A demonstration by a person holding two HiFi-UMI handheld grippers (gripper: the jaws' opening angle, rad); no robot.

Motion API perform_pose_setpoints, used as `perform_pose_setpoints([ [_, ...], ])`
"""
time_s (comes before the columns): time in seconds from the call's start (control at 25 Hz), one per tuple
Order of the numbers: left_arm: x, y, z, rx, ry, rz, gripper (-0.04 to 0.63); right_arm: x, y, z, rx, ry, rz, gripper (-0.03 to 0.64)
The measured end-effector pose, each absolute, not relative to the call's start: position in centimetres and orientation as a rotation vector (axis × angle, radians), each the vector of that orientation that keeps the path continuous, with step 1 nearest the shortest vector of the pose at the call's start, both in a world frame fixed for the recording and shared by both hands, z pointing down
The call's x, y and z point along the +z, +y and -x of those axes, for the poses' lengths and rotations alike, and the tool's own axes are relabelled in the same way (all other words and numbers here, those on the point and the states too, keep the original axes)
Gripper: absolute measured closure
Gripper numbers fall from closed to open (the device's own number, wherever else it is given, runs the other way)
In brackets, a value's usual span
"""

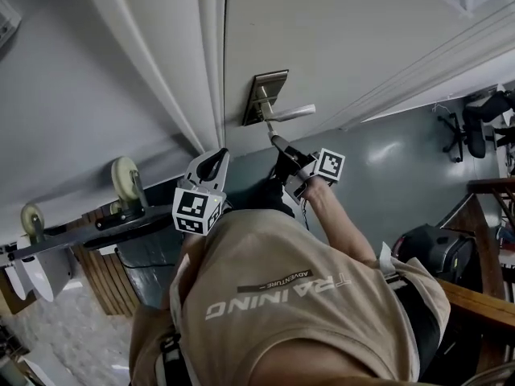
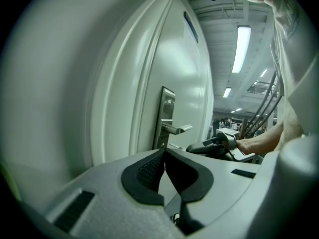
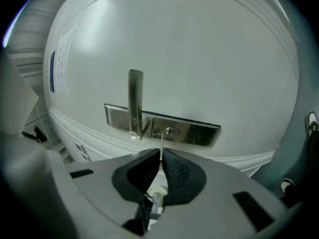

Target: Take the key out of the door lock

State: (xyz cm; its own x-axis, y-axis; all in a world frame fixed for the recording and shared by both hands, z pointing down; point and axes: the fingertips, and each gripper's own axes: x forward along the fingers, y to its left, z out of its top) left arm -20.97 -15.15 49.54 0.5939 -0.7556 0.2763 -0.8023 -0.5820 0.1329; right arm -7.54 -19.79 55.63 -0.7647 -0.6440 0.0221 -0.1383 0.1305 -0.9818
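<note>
Head view: a white door fills the top of the frame, with a metal lock plate near its edge and a lever handle sticking out to the right. The right gripper points up at the plate's lower end. The left gripper hovers near the door's edge, left of the plate and touching nothing.

Left gripper view: the left gripper has its jaws pressed together at the tips, with nothing between the black pads. Beyond them are the lock plate, the handle and the right gripper.

Right gripper view: the right gripper is clamped on the key, a thin blade standing up from between the jaws. The blade points at the lock plate, its tip just left of the keyhole, beside the handle. The key appears out of the lock; whether its tip touches the plate is unclear.
</note>
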Motion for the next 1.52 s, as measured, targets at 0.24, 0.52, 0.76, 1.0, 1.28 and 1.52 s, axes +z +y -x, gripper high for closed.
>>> perform_pose_setpoints([
  [0.24, 50.3, -13.9, 20.0, 0.275, -1.198, -2.606, 0.586, 54.3, -17.0, 8.5, -1.603, 2.106, 0.779, 0.598],
  [0.52, 50.7, -12.2, 18.1, 0.291, -1.103, -2.618, 0.586, 53.3, -13.7, 6.8, -1.574, 2.138, 0.884, 0.598],
  [0.76, 50.4, -11.9, 16.3, 0.3, -1.163, -2.593, 0.586, 51.8, -13.7, 5.3, -1.511, 2.23, 0.871, 0.598],
  [1.0, 49.5, -11.8, 12.7, 0.303, -1.253, -2.527, 0.586, 51.8, -13.2, 1.8, -1.522, 2.339, 0.834, 0.598],
  [1.28, 47.8, -10.6, 9.8, 0.267, -1.395, -2.464, 0.586, 50.6, -12.0, 0.0, -1.333, 2.617, 0.777, 0.598],
  [1.52, 48.4, -7.8, 10.2, 0.301, -1.498, -2.351, 0.586, 49.9, -10.8, 1.0, -1.139, 2.825, 0.696, 0.598],
])
